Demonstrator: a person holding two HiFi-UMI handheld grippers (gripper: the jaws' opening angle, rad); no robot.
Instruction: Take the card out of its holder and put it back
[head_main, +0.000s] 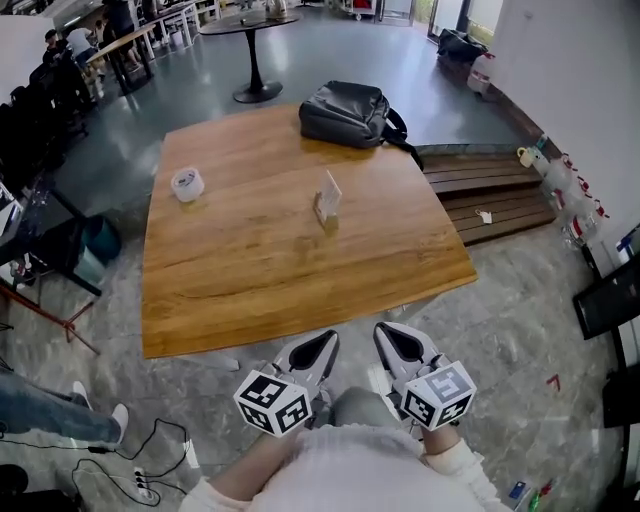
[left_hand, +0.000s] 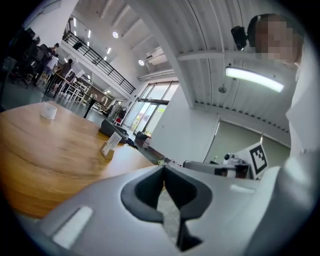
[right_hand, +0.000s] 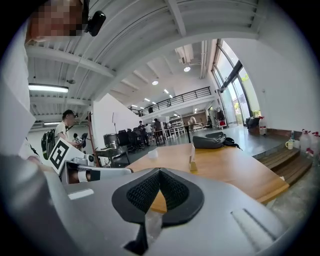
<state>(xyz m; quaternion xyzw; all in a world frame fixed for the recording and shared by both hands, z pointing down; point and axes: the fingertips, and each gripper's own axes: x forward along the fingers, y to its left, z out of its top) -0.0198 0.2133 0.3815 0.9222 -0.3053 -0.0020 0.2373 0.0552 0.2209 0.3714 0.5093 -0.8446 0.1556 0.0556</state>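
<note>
Looks like nothing's been started yet. The card (head_main: 329, 188) is seen standing upright in its holder (head_main: 322, 212) around mid-table (head_main: 250, 280), well apart from both tools. The left gripper (head_main: 322, 345) and right gripper (head_main: 392, 338) are held shut and empty, parked low by the body, side by side, pointed tableward.
</note>
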